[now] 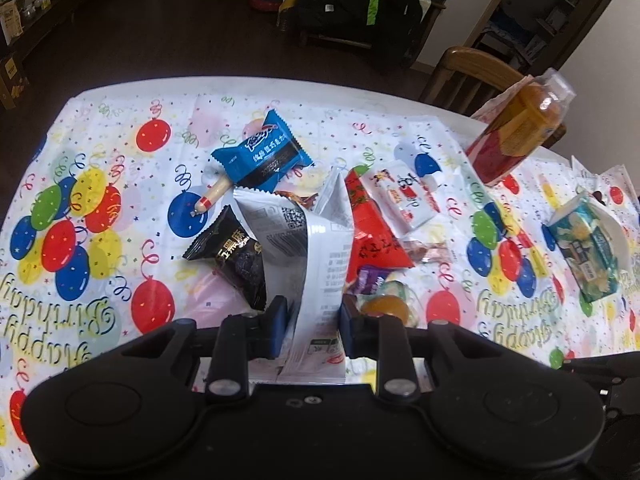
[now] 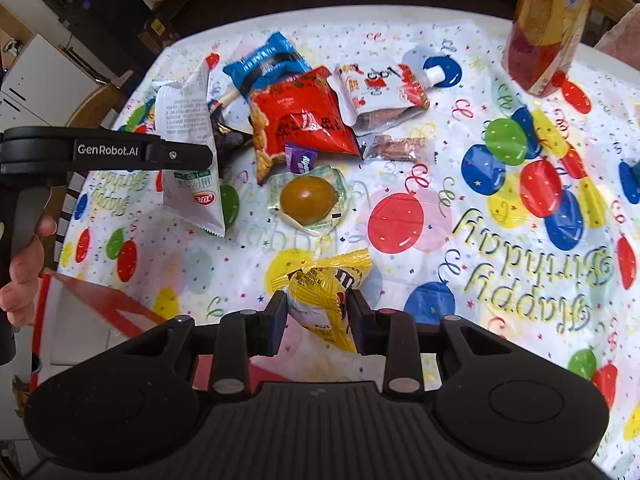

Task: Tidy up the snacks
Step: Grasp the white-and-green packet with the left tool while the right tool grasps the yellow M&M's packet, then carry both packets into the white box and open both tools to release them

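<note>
My left gripper (image 1: 312,326) clamps the white bag (image 1: 316,264) and my right gripper (image 2: 318,320) the yellow candy bag (image 2: 324,292) at lower centre, lifted to clear the pile.

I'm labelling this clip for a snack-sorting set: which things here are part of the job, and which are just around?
Part of the job:
white chip bag in the left gripper
yellow candy bag in the right gripper
blue wafer pack
red snack bag
black packet
packed egg

Just around:
juice bottle
tissue pack
wooden chair
</note>
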